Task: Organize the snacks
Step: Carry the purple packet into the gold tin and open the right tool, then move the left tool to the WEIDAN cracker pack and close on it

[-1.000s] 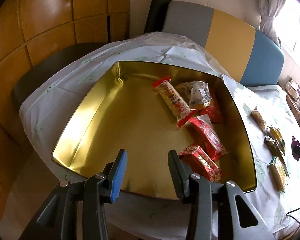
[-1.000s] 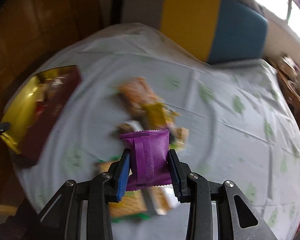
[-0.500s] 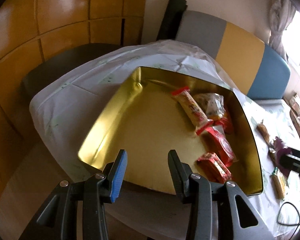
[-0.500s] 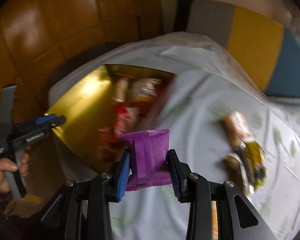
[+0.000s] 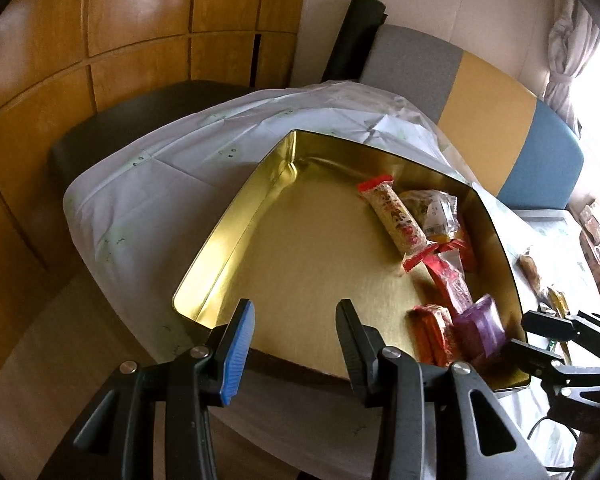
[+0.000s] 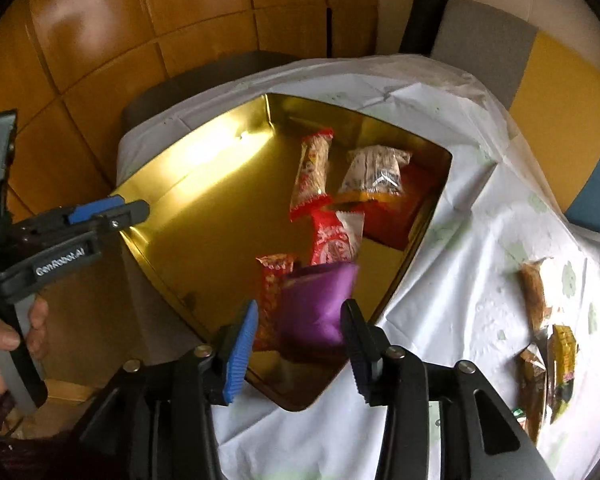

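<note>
Gold tin, open-topped, sits on a table under a white cloth with faint green prints.

Right gripper hangs over the tin's near corner, jaws opening. Purple packet shows blurred between the fingers with a gap on both sides; pads not pressing it, so it is released. In the left wrist view the same purple packet lies inside the tin at the near right corner, against an orange-red packet.

Other snacks in the tin, all toward its right side: a long pale bar with red ends, a clear crinkled bag with an orange band, a red-and-white packet. Print on these wrappers too small to read.

Left gripper hovers at the tin's near edge, jaws apart, nothing between them. Seen from the right wrist camera its side carries white lettering, "GenRobot.AI"; a hand grips its handle.

Still out on the cloth, right of the tin: a brown bar and a cluster of yellow and brown packets. Labels illegible.

Behind the table: a bench back in grey, yellow and blue panels, wood wall panelling.
</note>
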### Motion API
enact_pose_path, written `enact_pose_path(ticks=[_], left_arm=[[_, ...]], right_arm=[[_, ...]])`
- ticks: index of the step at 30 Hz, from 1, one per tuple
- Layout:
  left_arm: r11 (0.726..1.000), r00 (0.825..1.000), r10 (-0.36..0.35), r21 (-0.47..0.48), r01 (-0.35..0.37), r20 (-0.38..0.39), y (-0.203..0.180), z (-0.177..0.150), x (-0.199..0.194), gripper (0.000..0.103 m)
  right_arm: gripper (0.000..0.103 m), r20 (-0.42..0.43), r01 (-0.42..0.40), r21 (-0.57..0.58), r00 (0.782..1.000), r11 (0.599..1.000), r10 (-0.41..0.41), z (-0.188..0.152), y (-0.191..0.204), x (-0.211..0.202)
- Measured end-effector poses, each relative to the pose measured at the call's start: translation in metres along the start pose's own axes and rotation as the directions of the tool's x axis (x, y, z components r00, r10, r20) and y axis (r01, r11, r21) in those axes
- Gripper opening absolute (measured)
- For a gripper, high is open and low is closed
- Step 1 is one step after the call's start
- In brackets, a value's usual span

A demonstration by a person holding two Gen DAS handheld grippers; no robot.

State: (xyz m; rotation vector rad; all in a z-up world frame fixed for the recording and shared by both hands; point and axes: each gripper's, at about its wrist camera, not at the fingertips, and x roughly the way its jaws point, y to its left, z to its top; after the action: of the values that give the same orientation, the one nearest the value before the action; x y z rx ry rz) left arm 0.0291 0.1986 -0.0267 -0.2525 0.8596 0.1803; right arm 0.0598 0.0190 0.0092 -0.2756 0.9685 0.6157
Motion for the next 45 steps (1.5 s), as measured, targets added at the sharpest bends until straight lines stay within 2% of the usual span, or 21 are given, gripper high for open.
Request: enact_pose_path(ticks=[10, 18, 26, 28, 39, 42, 45], left_arm=[[0.999, 1.000, -0.005, 0.049, 0.005, 0.007, -0.017, -0.004, -0.006, 0.043], [0.995, 1.000, -0.021, 0.096, 0.020, 0.011, -0.031, -0.006, -0.011, 0.043], [0.988, 0.999, -0.042, 0.151, 0.038, 0.020, -0.047, -0.009, -0.019, 0.043], [0.985, 0.999, -0.048, 0.166, 0.044, 0.020, -0.052, -0.009, -0.020, 0.043], [0.962, 0.996, -0.092, 0.260, 0.087, 0.007, -0.088, -0.014, -0.026, 0.043], [0.952, 0.994, -0.112, 0.289, 0.104, 0.010, -0.102, -0.014, -0.030, 0.043], [0.939, 0.990, -0.138, 0.318, 0.131, 0.001, -0.117, -0.015, -0.034, 0.043]], right_arm=[[0.048, 0.060, -0.001, 0.054, 0.998, 0.999, -0.002, -0.011, -0.010, -0.019], [0.064, 0.138, 0.053, 0.090, 0.988, 0.995, -0.065, -0.023, -0.026, -0.048], [0.079, 0.124, 0.141, 0.112, 0.980, 0.984, -0.155, -0.050, -0.057, -0.069], [0.079, 0.111, 0.174, 0.132, 0.976, 0.976, -0.189, -0.059, -0.072, -0.075], [0.079, 0.049, 0.331, 0.258, 0.934, 0.908, -0.354, -0.099, -0.157, -0.111], [0.081, 0.028, 0.379, 0.276, 0.916, 0.883, -0.401, -0.111, -0.182, -0.117], [0.083, 0.005, 0.432, 0.327, 0.889, 0.840, -0.459, -0.130, -0.213, -0.123]])
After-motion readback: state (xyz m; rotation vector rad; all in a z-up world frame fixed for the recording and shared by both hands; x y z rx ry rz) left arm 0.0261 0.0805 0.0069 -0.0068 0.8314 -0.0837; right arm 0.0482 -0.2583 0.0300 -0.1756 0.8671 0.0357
